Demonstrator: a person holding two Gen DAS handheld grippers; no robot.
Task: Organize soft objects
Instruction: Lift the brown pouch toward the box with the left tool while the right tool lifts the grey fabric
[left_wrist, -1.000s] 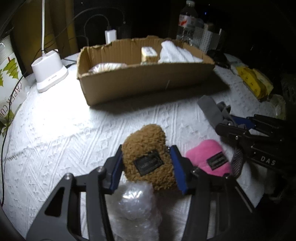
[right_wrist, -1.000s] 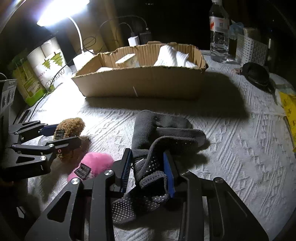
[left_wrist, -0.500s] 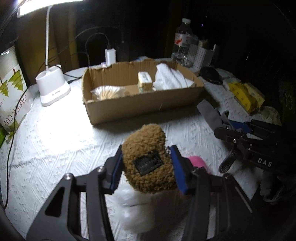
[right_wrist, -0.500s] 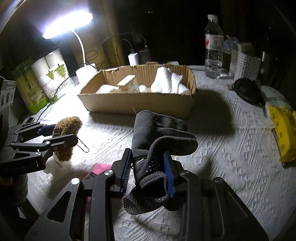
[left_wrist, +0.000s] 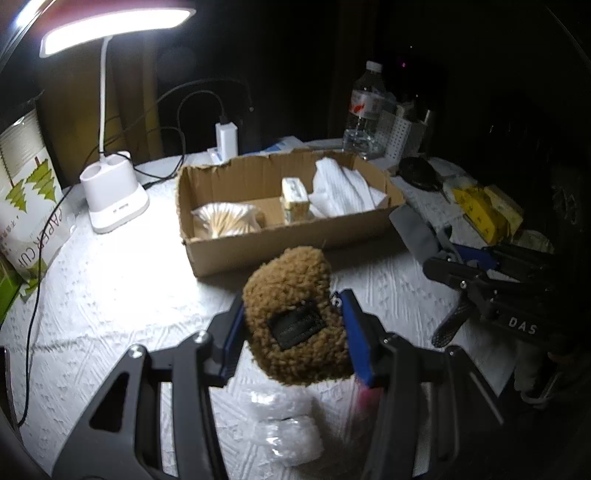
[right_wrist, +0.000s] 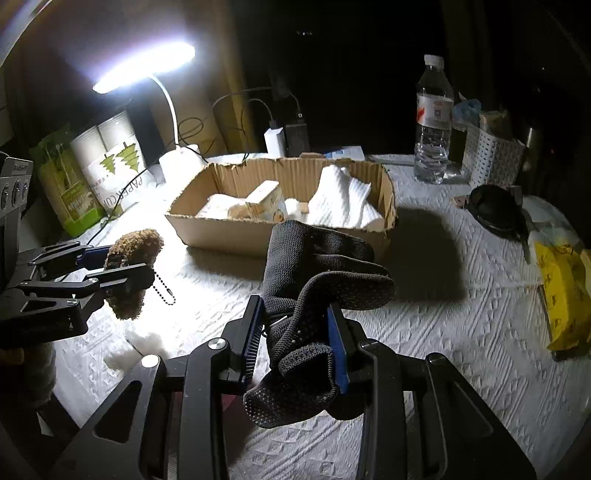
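At the far left a desk lamp lights the white tablecloth, and just right of it, toward the far side, sits the open cardboard box, already holding a bag of sticks, a small carton and a white cloth. The left gripper is closed on a brown fuzzy pouch, lifted off the table, its blue pads pressed into both sides and its label facing the camera. The box lies straight ahead of this gripper and slightly far of it, so the left hand looks the nearer of the two to the open middle section. The pouch's long axis points away toward the box. To the right, the right gripper is clamped around a bunched dark gray sock, also held in the air, with the box's right end beyond it. The right wrist view shows what the left cannot: a bead chain dangling from the pouch, which might snag the box rim. The left view alone shows a clear plastic wrap lying below the pouch.
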